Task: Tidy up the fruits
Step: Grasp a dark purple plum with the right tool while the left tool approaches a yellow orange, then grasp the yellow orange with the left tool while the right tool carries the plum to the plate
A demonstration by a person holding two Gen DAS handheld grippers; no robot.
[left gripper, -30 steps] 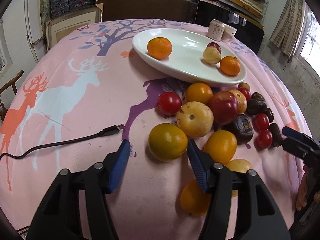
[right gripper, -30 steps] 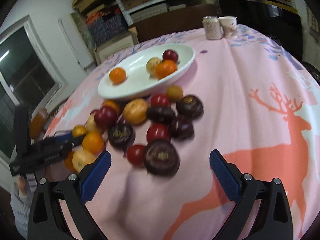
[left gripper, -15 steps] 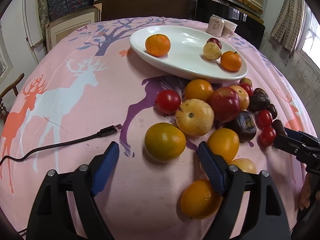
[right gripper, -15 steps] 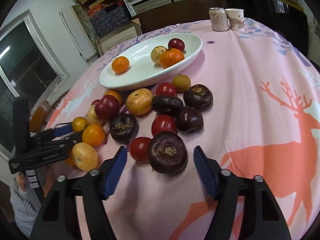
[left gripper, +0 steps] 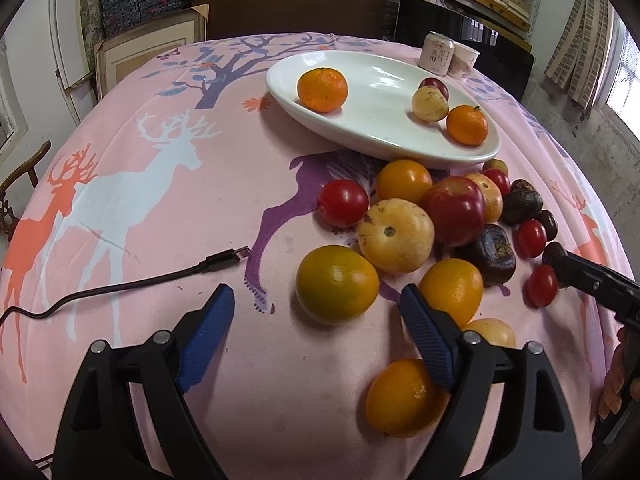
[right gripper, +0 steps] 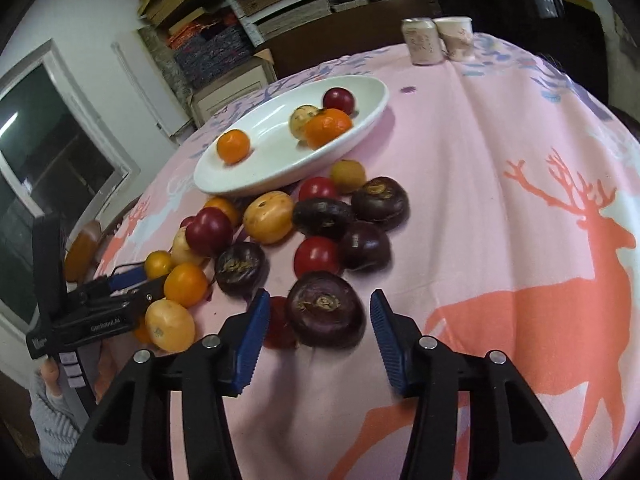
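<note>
Right tool [right gripper: 316, 316] closing around dark purple fruit [right gripper: 325, 310], pads not touching, left tool [left gripper: 316, 312] spreading, nothing pinched, greenish orange [left gripper: 337, 284] just ahead, lower centre.

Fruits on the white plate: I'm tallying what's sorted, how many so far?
4: one orange alone at the white plate's left; a pale fruit, red one and second orange clustered right.

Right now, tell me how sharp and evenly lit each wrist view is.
Left wrist view: sharp; glare streaks on the white plate, a blown-out window at the right edge, strong fisheye bending of the table. Right wrist view: dimmer; the tangerines in the plate look slightly smeared, as do the can and cup; the dark purple fruit between the fingers stays crisp.
</note>
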